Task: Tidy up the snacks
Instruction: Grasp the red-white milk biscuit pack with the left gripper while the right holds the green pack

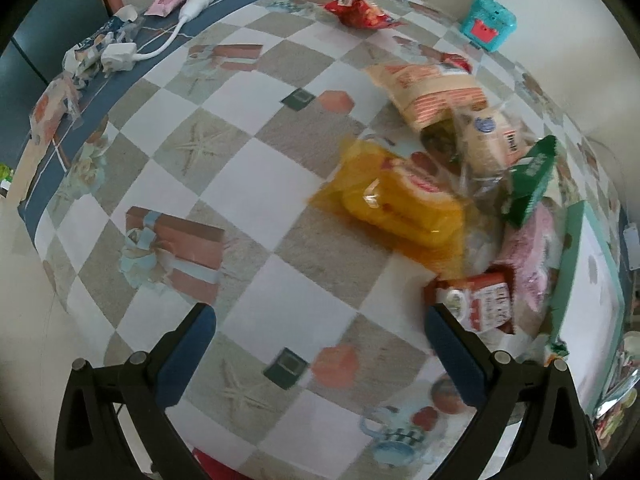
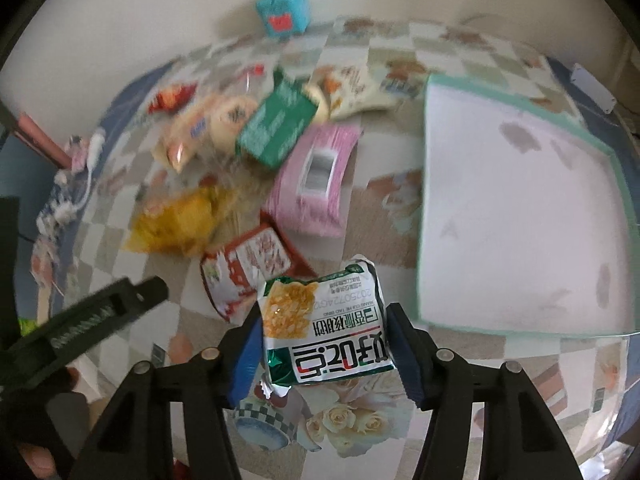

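The right gripper (image 2: 322,340) clamps a white-green packet (image 2: 326,328) beside the tray (image 2: 616,184). The left gripper (image 1: 320,344) hangs spread wide over the tablecloth (image 1: 256,184), near the snack pile (image 1: 440,184).

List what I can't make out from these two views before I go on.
- Left wrist view: the snack pile is motion-blurred; labels unreadable.
- Left wrist view: the red carton is partly hidden behind a finger.
- Right wrist view: the held green-and-white packet hides the table behind it.
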{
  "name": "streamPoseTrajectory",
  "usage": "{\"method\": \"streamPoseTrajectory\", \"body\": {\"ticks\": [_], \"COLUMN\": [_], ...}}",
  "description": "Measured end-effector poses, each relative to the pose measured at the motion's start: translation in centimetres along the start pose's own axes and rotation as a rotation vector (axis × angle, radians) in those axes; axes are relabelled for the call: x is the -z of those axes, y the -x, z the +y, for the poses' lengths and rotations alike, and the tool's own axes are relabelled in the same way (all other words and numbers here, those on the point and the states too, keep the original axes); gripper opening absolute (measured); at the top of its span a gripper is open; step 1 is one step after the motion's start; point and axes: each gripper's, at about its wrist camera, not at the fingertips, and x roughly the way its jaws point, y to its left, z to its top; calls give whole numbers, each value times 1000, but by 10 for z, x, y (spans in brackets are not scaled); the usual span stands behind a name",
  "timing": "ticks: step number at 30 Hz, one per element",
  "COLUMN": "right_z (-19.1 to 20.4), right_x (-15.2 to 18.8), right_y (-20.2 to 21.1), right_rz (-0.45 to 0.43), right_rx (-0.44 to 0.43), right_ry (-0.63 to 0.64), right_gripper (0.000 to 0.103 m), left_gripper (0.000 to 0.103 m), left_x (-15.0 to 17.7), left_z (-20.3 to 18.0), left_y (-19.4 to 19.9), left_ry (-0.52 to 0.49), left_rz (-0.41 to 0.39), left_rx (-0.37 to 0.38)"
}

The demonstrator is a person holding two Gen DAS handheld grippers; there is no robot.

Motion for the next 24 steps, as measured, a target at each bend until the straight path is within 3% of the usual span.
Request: {"method": "streamPoseTrajectory", "body": {"ticks": [9,13,19,24], "right_z": [-68,-97,-113,-116], "right_x": [-33,-45,-62,-73], "right_y": [18,17,12,12], "right_rz": [-66,-77,-79,-95], "right_rx": [114,135,143,159], "right_ry": [-257,-365,-418,-422], "right_gripper": [62,62,62,62], "left_gripper": [103,103,103,96], "left_x": [-1,-3,-3,-14], "left_z": [-66,-96,-136,-154], "left_y": [-9,-23,-46,-62], "left_ry": [-5,-28,-78,-85], "left_rz": [66,87,107,116], "left_rx": [75,63,31,33]}}
